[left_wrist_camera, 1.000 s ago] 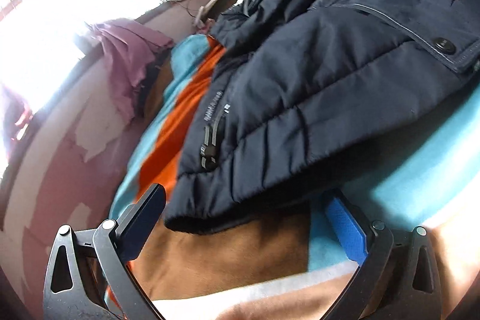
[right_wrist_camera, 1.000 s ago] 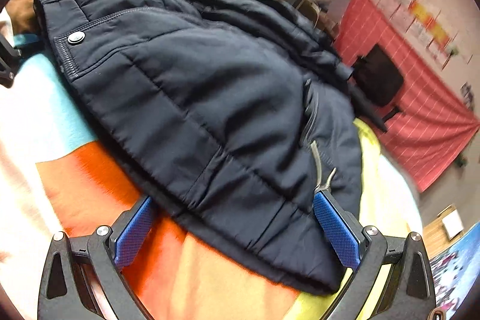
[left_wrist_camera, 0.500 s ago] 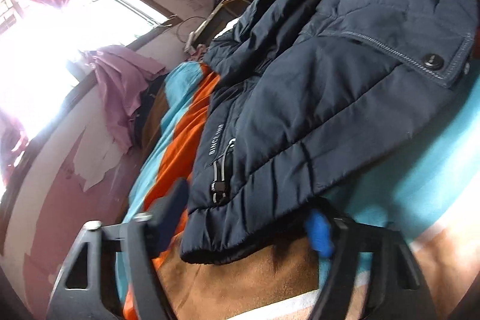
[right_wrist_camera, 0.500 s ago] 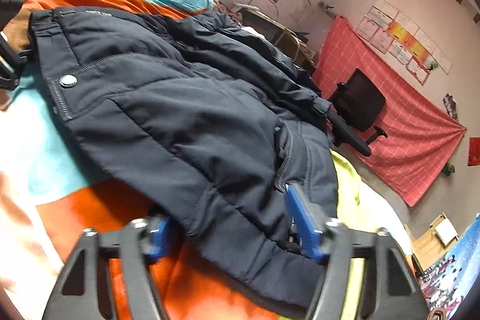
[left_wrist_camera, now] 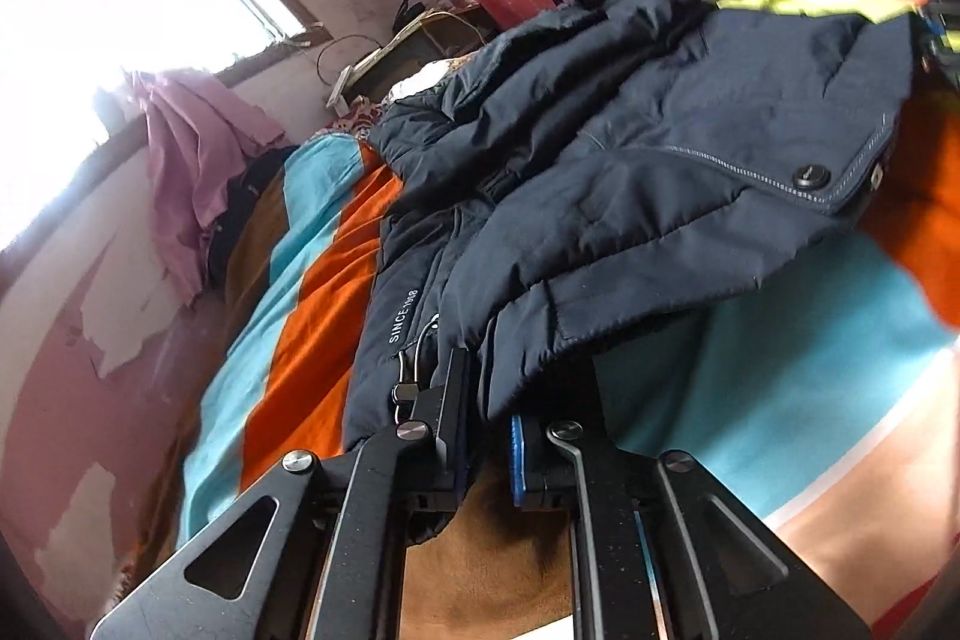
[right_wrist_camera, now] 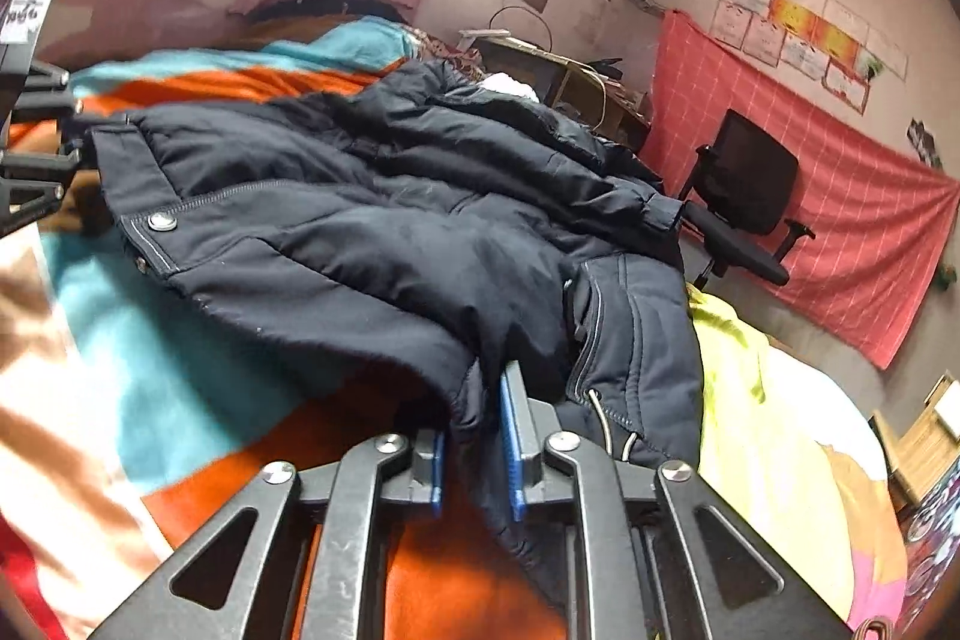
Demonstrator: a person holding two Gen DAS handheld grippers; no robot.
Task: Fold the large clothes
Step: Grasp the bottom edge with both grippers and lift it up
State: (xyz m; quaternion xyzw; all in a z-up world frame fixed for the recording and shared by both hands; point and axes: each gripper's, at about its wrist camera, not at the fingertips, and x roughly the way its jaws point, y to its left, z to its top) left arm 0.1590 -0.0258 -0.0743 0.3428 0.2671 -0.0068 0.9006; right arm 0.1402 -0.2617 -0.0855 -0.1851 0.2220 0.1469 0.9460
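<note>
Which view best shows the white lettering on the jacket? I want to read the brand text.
The left wrist view: the jacket shows "SINCE 1988" near its hem, beside the left gripper. The right wrist view shows the jacket, but no lettering.

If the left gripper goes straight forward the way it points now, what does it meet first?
The left gripper, shut on the hem, would push first into the navy jacket bunched ahead of it; past that, depth is unclear.
</note>
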